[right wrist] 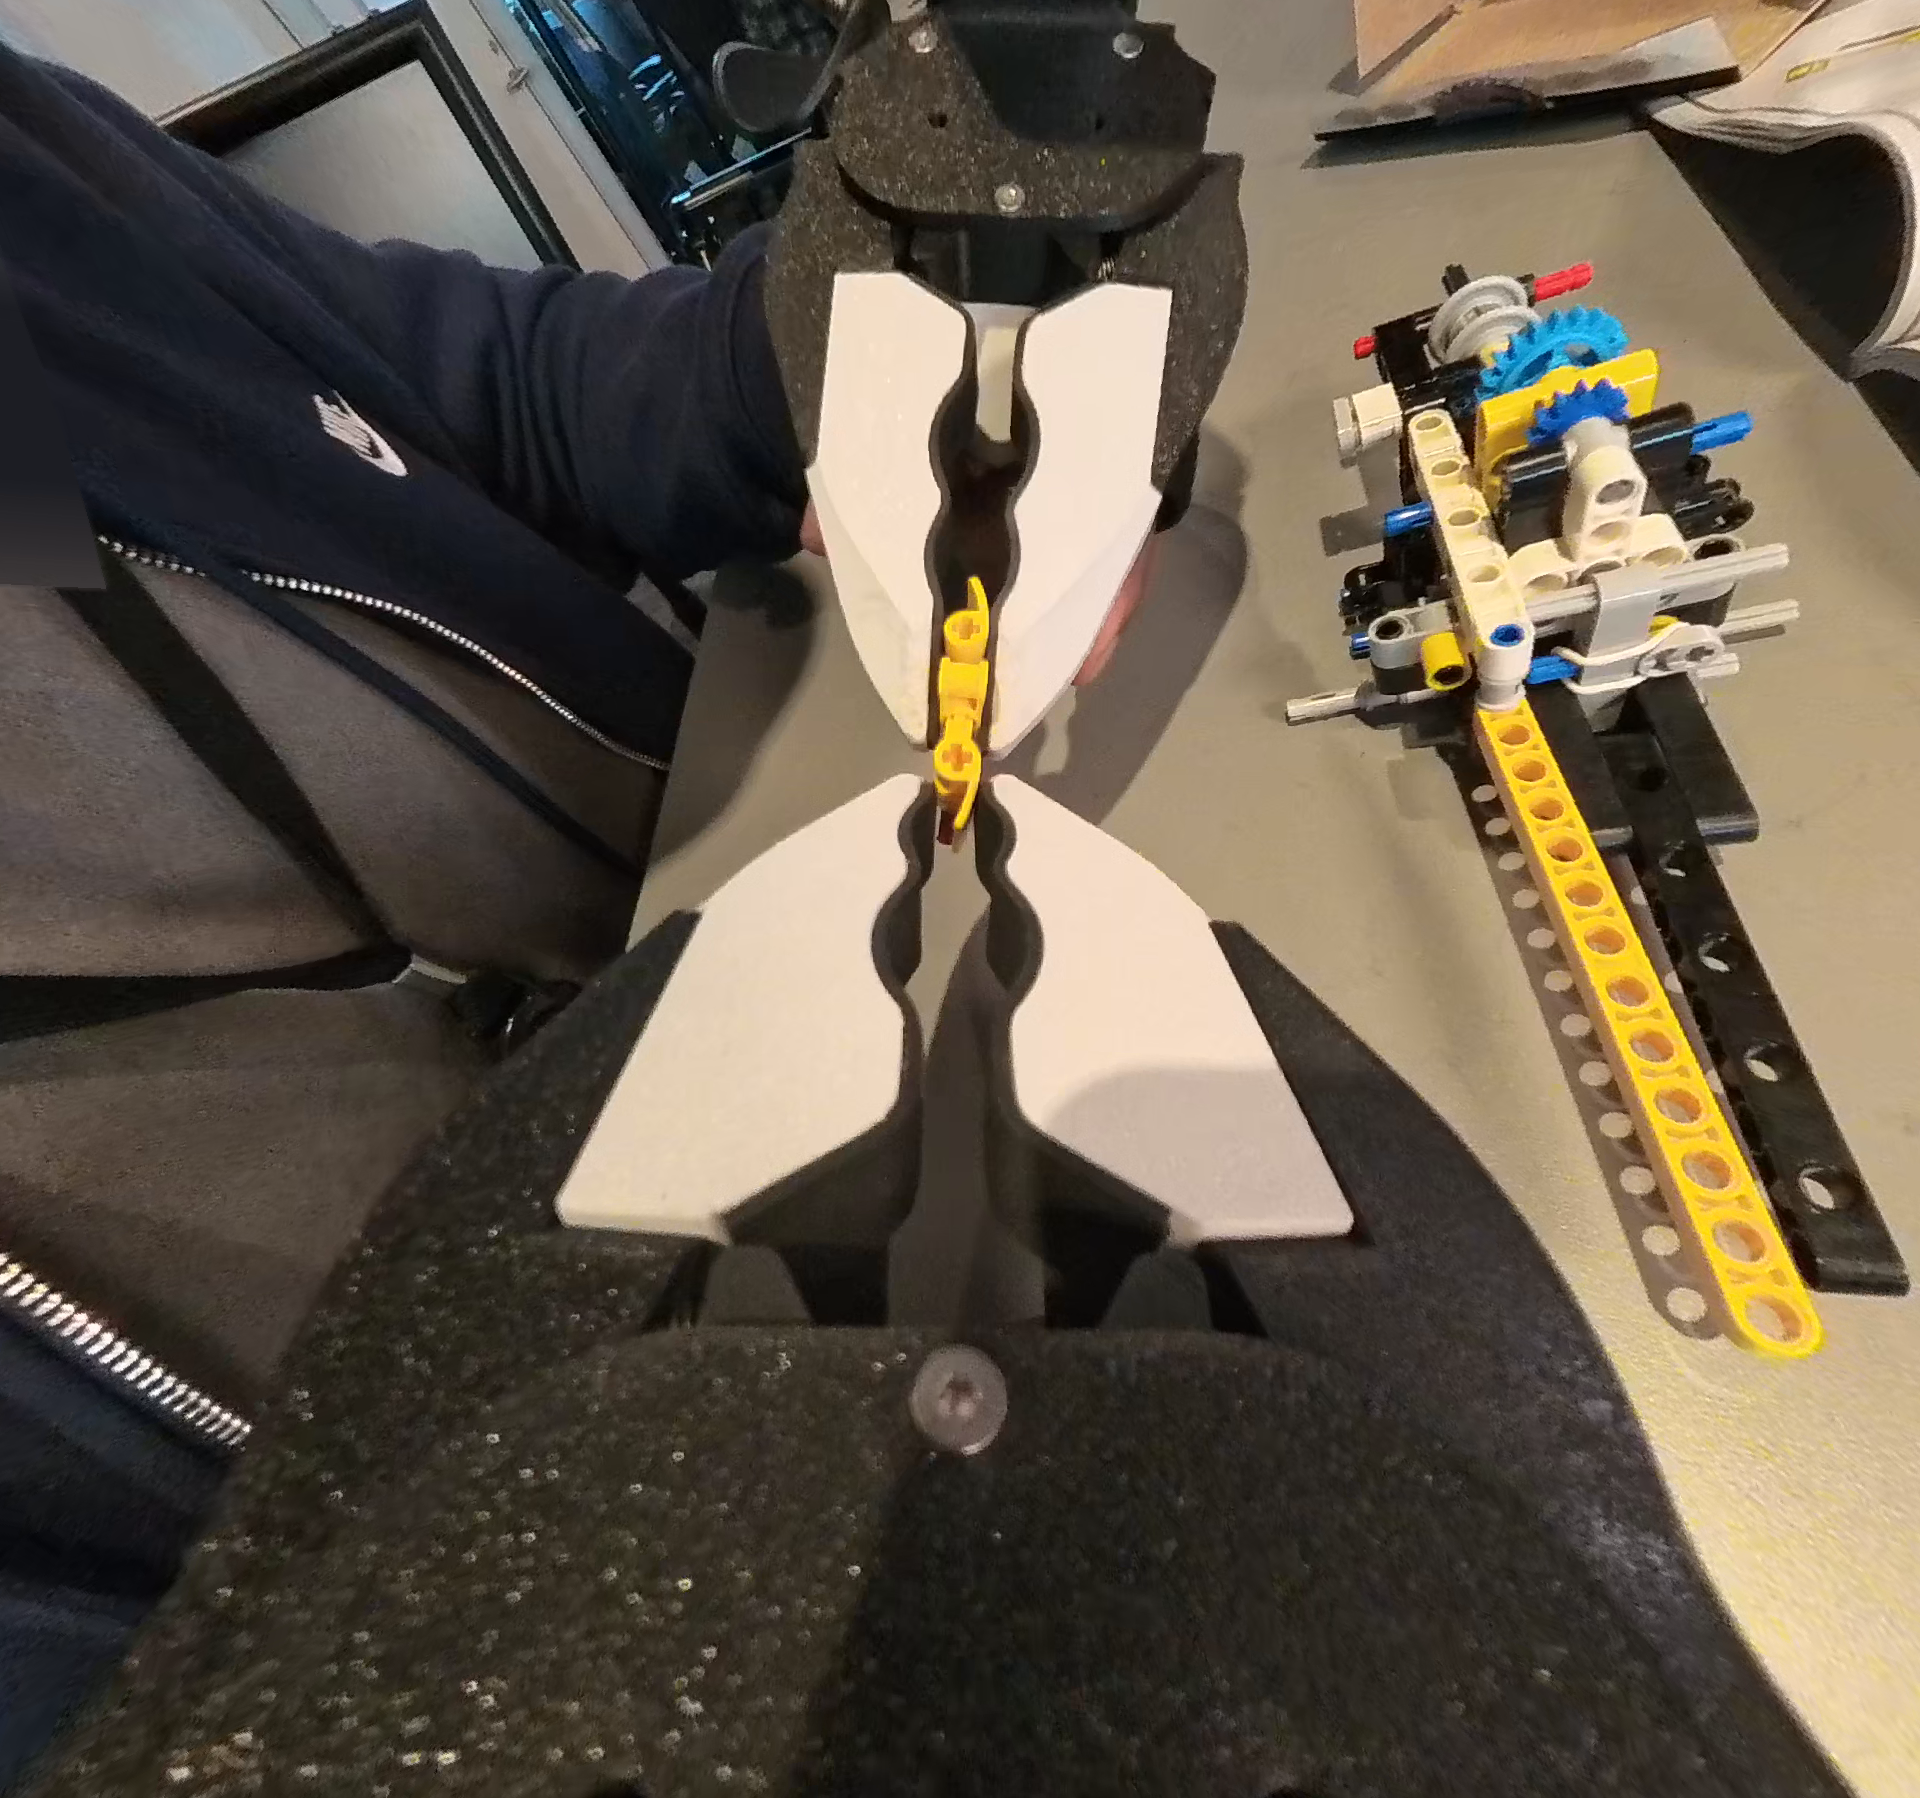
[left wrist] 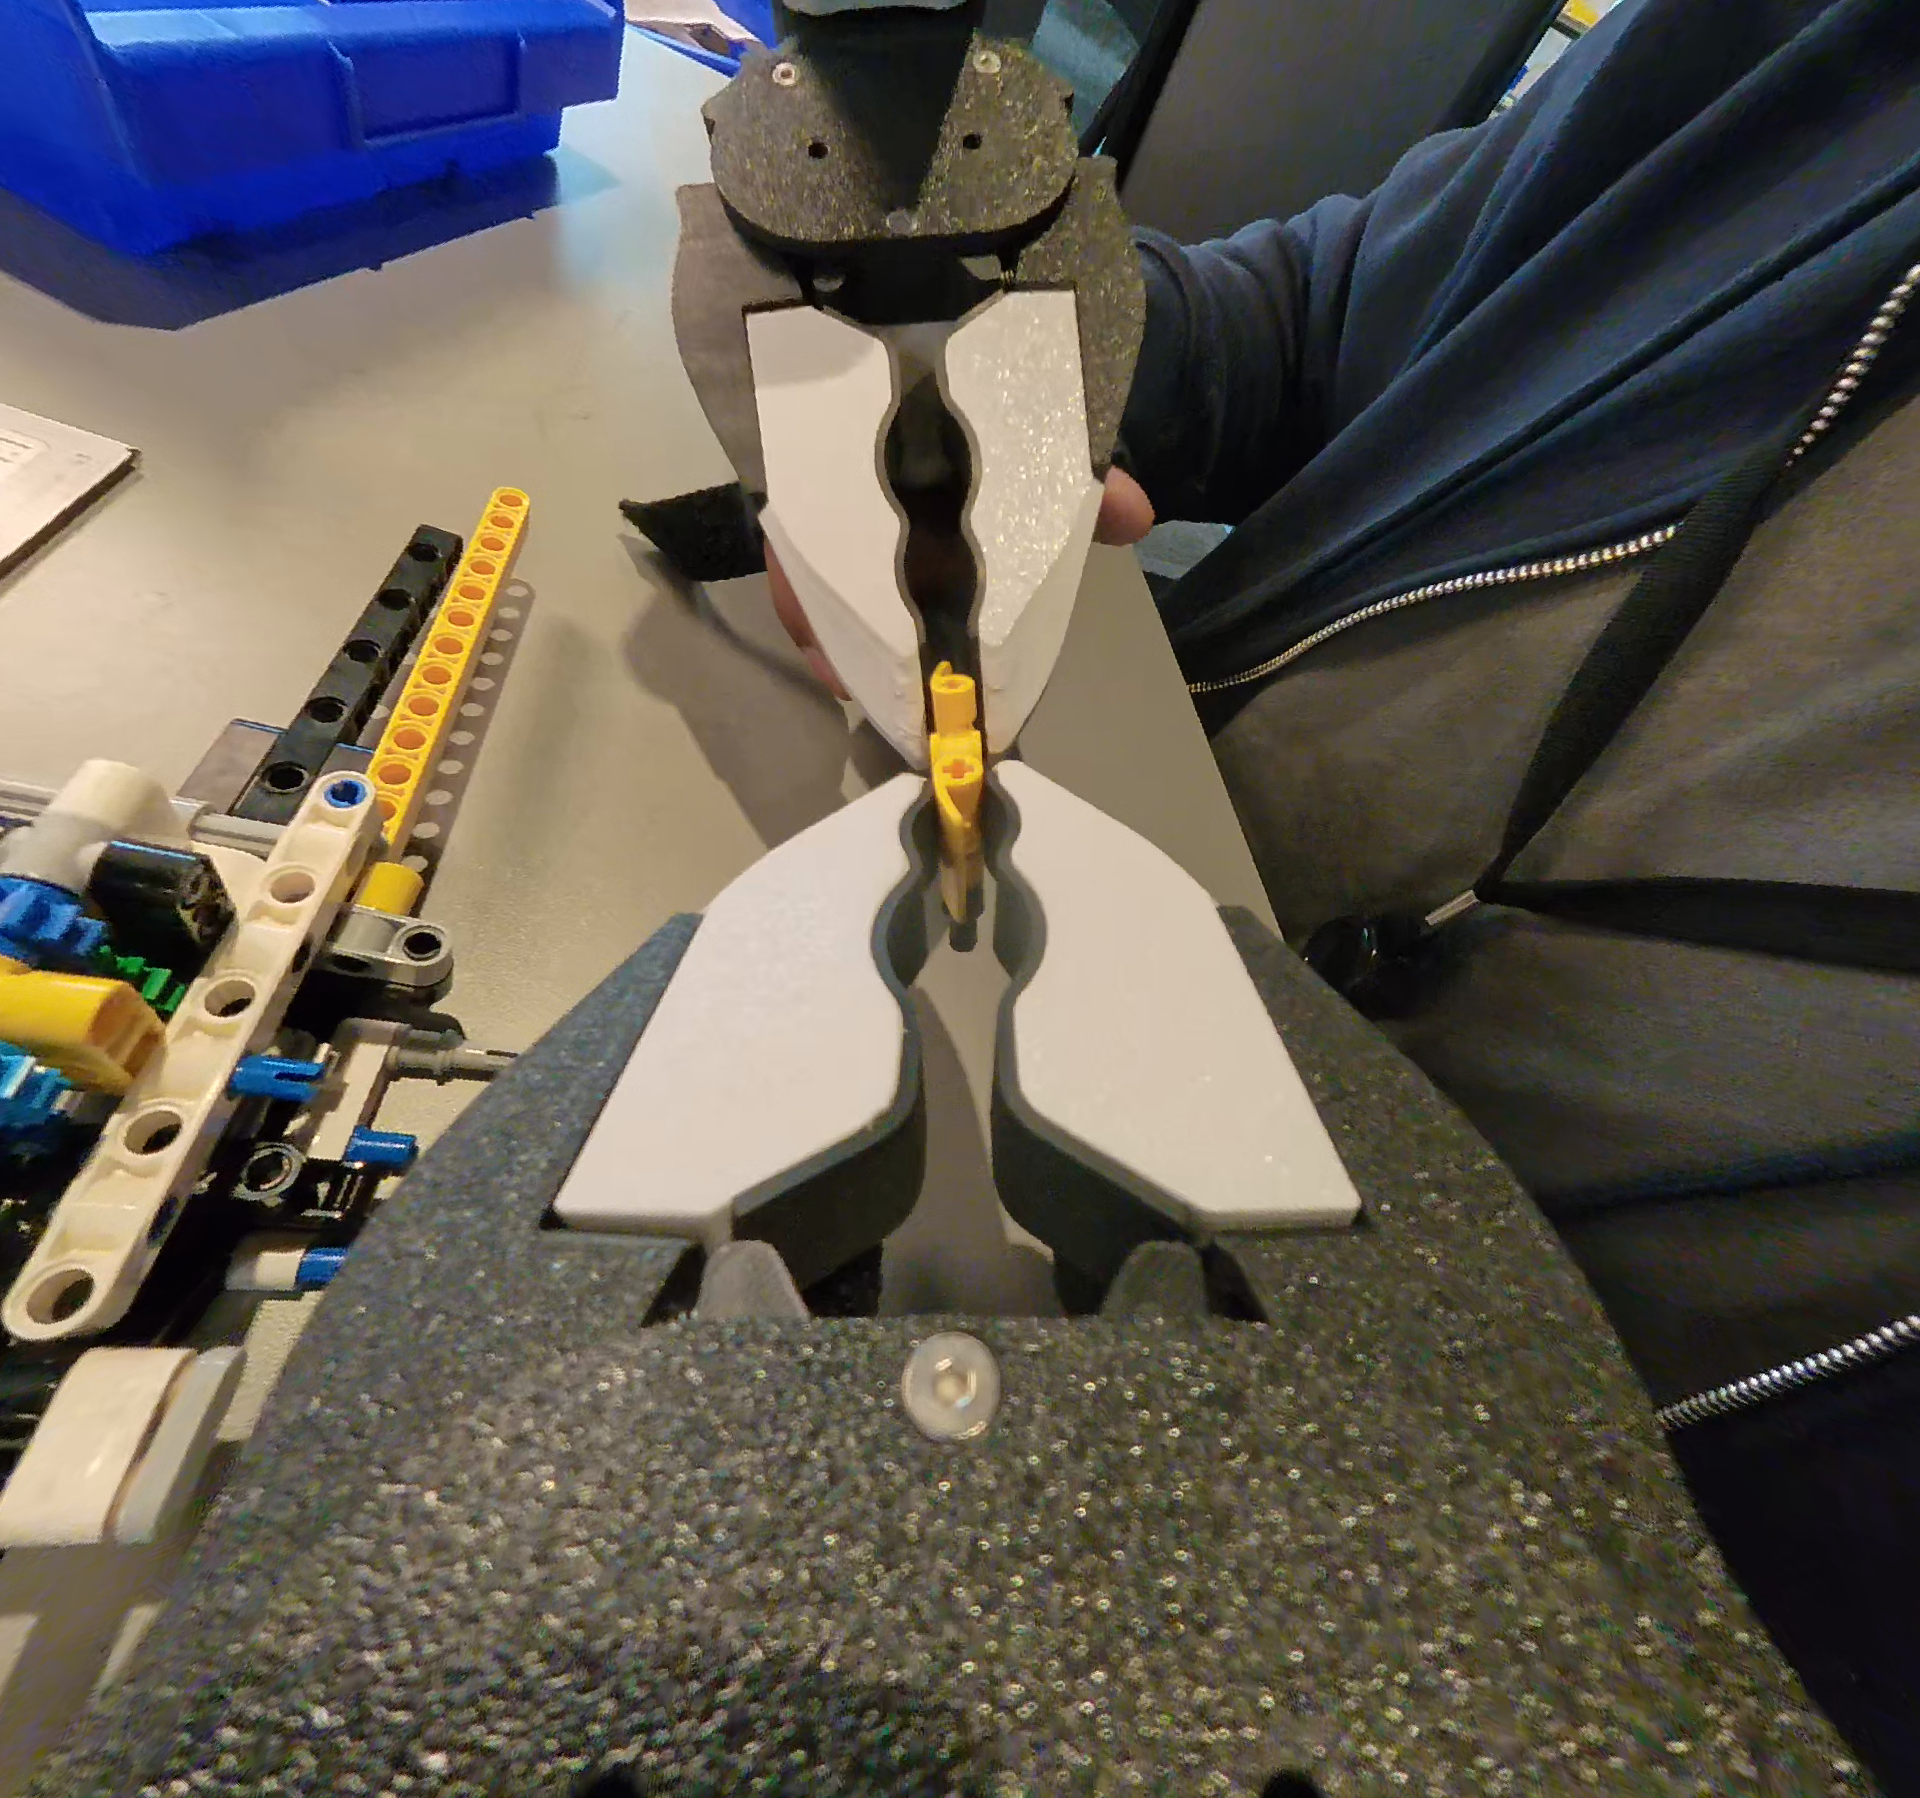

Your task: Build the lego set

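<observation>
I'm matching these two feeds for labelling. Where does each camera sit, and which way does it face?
Left wrist view: sits on the left gripper, facing the right gripper tip to tip; shows a dark sleeve, with the lego model to the left.
Right wrist view: sits on the right gripper, facing the left gripper; the model lies to the right.
Shared: both grippers pinching small yellow pieces over the grey table.

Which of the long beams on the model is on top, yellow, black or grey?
The yellow beam. It overlies the grey beam, whose holes show only along its left edge; the black beam lies flat on the table beside it.
</observation>
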`<move>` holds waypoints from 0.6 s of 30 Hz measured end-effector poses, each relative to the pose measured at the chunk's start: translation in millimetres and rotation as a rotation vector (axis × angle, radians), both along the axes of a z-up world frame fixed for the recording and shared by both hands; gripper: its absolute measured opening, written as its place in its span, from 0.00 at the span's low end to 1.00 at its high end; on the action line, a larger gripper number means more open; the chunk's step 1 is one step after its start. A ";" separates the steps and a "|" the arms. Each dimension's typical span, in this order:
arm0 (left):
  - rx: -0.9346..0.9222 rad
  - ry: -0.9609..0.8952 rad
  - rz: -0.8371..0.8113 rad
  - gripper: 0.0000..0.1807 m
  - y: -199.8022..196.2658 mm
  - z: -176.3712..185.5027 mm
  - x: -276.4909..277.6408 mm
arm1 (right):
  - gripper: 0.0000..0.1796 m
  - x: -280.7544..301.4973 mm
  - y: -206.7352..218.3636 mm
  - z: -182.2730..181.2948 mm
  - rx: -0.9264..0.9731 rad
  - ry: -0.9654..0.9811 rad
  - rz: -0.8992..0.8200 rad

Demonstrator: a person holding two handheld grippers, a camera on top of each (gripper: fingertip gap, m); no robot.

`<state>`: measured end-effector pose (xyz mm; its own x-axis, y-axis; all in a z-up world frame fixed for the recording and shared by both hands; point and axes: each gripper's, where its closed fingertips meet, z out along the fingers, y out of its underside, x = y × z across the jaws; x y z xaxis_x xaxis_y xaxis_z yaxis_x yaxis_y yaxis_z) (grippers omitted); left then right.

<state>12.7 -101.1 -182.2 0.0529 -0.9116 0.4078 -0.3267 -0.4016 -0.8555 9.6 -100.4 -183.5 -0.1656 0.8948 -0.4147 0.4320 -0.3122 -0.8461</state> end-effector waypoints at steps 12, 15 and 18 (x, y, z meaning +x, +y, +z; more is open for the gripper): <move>-0.037 0.061 -0.001 0.04 -0.9 -8.9 0.5 | 0.04 -0.1 -1.0 -8.8 0.005 -0.069 0.007; -0.044 0.098 -0.010 0.04 -2.6 -14.2 -0.2 | 0.03 -0.4 -2.4 -13.9 0.021 -0.110 0.020; -0.048 0.123 -0.024 0.04 -5.1 -18.0 0.4 | 0.03 -1.1 -4.8 -17.2 0.033 -0.138 0.038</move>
<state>13.1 -106.2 -200.1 0.0834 -0.8930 0.4423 -0.4380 -0.4315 -0.7886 8.5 -105.3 -200.7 -0.1432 0.9025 -0.4061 0.5561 -0.2661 -0.7874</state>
